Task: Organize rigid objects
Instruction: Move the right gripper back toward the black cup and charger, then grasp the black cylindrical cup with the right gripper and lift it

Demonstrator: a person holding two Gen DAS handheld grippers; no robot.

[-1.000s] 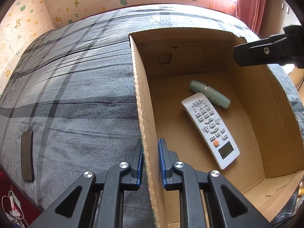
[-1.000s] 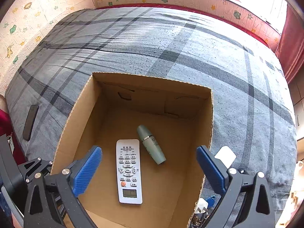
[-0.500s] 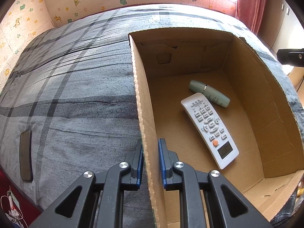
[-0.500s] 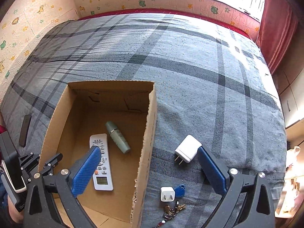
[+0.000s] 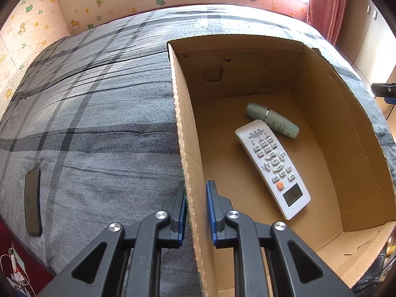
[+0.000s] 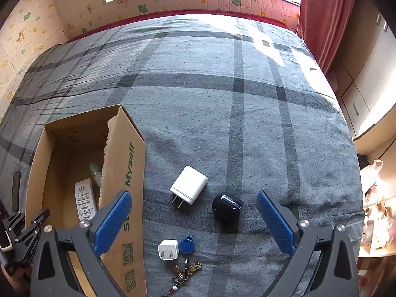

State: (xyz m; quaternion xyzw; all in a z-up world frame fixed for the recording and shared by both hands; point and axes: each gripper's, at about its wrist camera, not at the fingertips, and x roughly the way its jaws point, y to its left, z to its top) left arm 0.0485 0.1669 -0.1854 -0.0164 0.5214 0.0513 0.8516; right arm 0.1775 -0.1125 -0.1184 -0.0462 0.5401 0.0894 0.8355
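My left gripper [image 5: 195,210] is shut on the left wall of the open cardboard box [image 5: 188,148]. Inside the box lie a white remote [image 5: 272,165] and a pale green tube [image 5: 272,120]. In the right wrist view my right gripper [image 6: 193,220] stands wide open above the grey plaid bed, right of the box [image 6: 128,173]. Between and beyond its fingers lie a large white charger [image 6: 189,184] and a black rounded object [image 6: 226,206]. A small white plug [image 6: 168,249], a blue key fob [image 6: 186,243] and a bunch of keys [image 6: 184,273] lie nearer the camera.
A dark phone [image 5: 32,200] lies near the bed's left edge. The bed cover [image 6: 222,99] stretches flat toward the wall and window. A red curtain [image 6: 324,17] and cabinets stand to the right, with bags [image 6: 376,198] beside the bed.
My right gripper has swung rightward from above the box to above the loose items on the bed, still wide open. The left gripper kept its hold on the box wall.
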